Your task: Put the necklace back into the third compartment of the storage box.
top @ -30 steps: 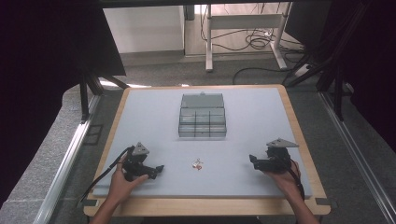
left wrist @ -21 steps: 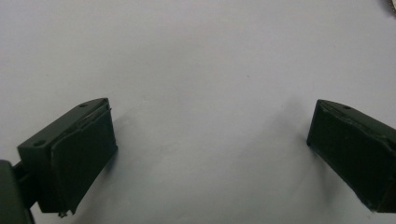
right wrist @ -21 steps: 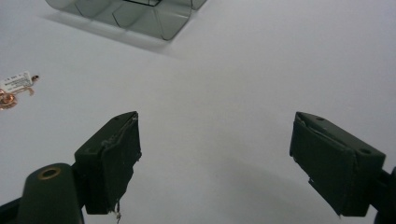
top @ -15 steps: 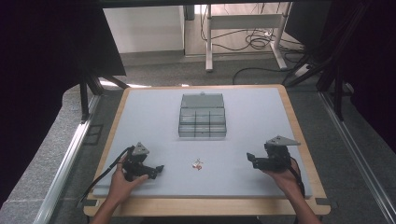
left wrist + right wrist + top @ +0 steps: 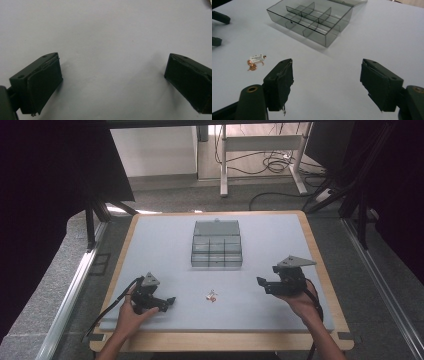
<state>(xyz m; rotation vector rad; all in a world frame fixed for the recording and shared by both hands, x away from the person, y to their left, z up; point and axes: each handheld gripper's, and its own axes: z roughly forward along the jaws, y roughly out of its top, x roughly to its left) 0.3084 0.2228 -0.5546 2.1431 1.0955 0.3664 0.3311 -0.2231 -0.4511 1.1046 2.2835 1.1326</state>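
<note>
Our right gripper (image 5: 261,285) has risen since earlier, jaws narrowing yet apart, empty. Small copper pieces (image 5: 255,61) lie ahead-left; the smoky 6-compartment plastic box (image 5: 312,20) beyond. Left gripper (image 5: 170,302) gapes.

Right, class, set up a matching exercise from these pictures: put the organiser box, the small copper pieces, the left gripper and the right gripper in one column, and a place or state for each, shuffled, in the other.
Column one:
1. clear organiser box
2. small copper pieces
3. left gripper
4. right gripper

Column two:
A. near the table's front edge, at its left side
B. lid open, compartments empty
C. at the table's right side, jaws apart, nothing between them
D. loose on the table between the two grippers

Pairs: 1-B, 2-D, 3-A, 4-C
</note>
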